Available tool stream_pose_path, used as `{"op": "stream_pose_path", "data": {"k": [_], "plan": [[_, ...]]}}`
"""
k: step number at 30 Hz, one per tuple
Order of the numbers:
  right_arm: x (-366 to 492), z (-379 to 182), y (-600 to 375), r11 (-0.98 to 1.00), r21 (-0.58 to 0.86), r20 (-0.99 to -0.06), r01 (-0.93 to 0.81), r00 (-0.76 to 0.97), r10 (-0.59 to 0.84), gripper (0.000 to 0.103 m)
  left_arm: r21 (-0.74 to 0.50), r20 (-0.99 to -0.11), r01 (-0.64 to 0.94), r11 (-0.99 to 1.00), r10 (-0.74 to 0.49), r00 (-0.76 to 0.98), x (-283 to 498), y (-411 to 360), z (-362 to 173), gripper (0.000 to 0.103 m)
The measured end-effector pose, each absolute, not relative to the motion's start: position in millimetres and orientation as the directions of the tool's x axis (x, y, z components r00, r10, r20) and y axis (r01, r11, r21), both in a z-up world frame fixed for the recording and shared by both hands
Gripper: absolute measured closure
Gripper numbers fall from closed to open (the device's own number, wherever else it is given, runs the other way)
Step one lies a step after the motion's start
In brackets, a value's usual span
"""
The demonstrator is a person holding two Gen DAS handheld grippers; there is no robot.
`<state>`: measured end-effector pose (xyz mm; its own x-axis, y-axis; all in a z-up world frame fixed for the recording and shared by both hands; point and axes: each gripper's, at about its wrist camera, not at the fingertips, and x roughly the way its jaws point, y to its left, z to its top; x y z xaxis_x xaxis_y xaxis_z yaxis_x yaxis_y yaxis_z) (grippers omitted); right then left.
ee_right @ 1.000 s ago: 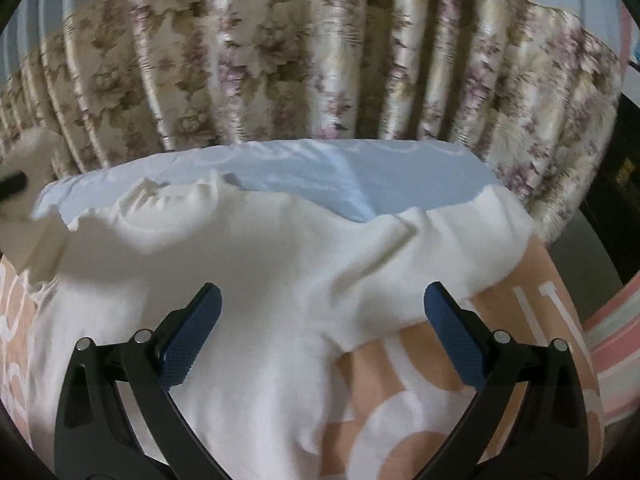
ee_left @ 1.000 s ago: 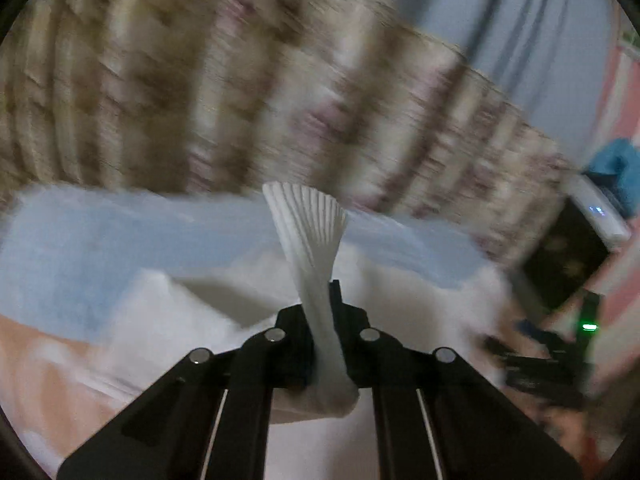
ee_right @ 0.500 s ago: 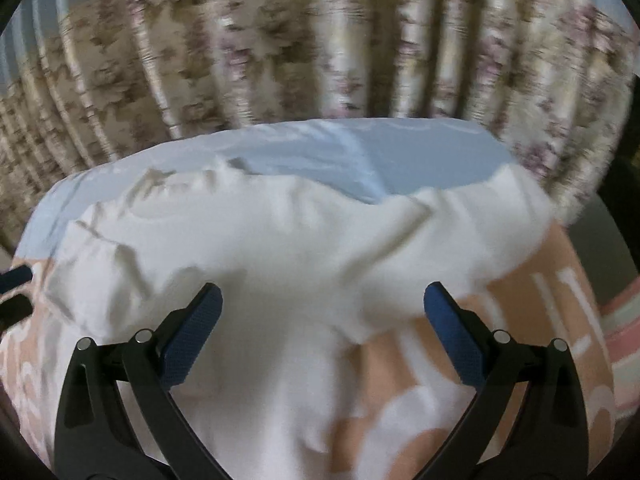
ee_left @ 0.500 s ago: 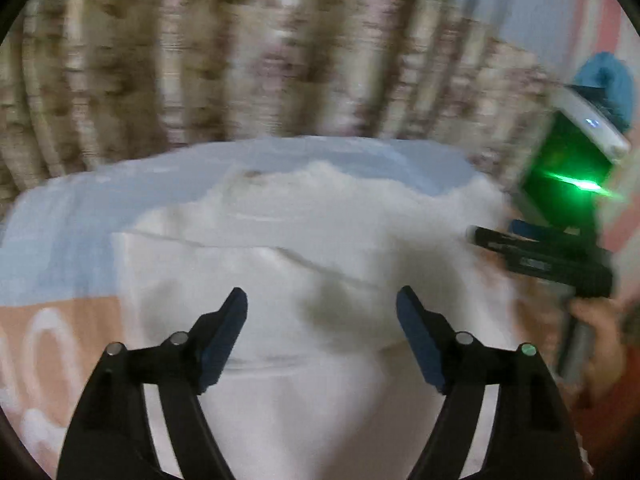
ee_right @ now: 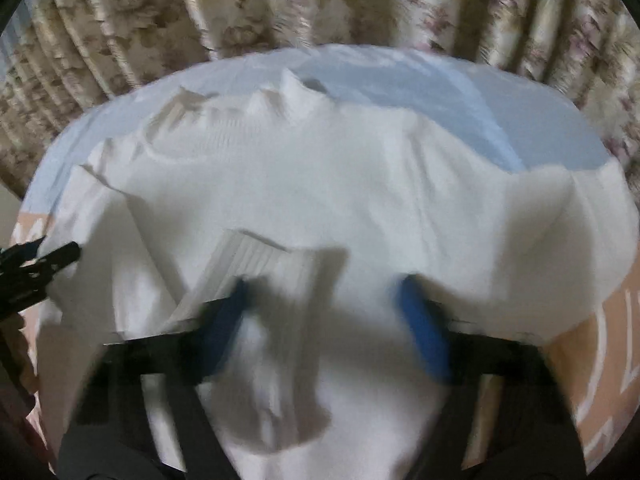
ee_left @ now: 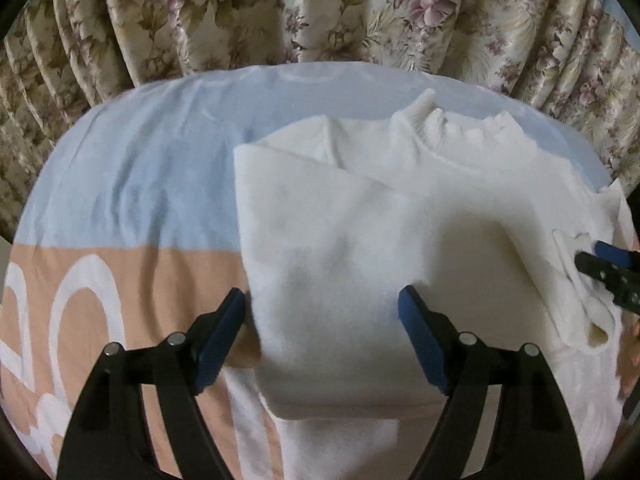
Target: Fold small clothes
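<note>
A cream-white knit sweater (ee_left: 360,216) lies on a blue and peach sheet (ee_left: 132,184), collar (ee_left: 432,120) at the far side. Its left sleeve is folded across the body. My left gripper (ee_left: 322,332) is open and empty, low over the folded left part. My right gripper (ee_right: 324,328) is open, blurred, low over the sweater (ee_right: 320,184) with the ribbed cuff (ee_right: 256,264) of the folded sleeve by its left finger. In the left wrist view the right gripper's tip (ee_left: 612,268) shows at the right edge beside the cuff (ee_left: 576,296).
Floral curtains (ee_left: 320,8) hang close behind the far edge of the surface. The sheet has white patterns on the peach part (ee_left: 80,304) at the left. The left gripper's fingers (ee_right: 36,264) show at the left edge of the right wrist view.
My left gripper let go of the ribbed cuff and opened, leaving the sleeve folded across the body. My right gripper moved forward and down over the sweater to the cuff.
</note>
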<state>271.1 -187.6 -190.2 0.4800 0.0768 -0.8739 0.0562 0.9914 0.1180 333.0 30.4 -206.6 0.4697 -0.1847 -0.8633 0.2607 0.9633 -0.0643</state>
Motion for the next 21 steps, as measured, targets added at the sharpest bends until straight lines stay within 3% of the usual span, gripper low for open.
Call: {"op": "stream_pose_path", "data": {"k": [1,7,9,11,13,17,19,21], "plan": [[271,-186,-186,0.992,0.118,-0.866,0.036,0.492,0.085,0.092,-0.067,-0.863,0.259,0.964,-0.186,0.469,334,32,-206,0.023],[247,-156,-250,0.952,0.087,-0.764,0.293,0.633,-0.125,0.092,-0.034,-0.857,0.245,0.969,-0.154,0.492,333,29,-206,0.022],[242,-169,-266,0.945,0.035,-0.817,0.324,0.554,-0.159,0.074,-0.029,-0.856,0.241,0.970,-0.149,0.496,333,30,-206,0.022],[228,-174,-277,0.941,0.039,-0.831,0.337,0.534,-0.157,0.043,-0.027,-0.858,0.236,0.971,-0.144,0.494,334,30,-205,0.022],[214,-167,-283,0.936,0.013,-0.811,0.351,0.551,-0.196,0.034,-0.016,-0.853,0.231,0.973,-0.134,0.505,335,31,-201,0.022],[231,-159,-284,0.959,0.038,-0.808,0.279,0.574,-0.135,0.027,-0.028,-0.853,0.211,0.977,-0.134,0.505,353,39,-194,0.022],[255,-167,-278,0.967,-0.014,-0.829,0.256,0.538,-0.154,0.027,-0.049,-0.869,0.207,0.977,-0.143,0.473,368,41,-198,0.022],[275,-181,-276,0.970,-0.037,-0.854,0.241,0.496,-0.156,0.056,-0.045,-0.881,0.205,0.978,-0.136,0.454,381,40,-205,0.023]]}}
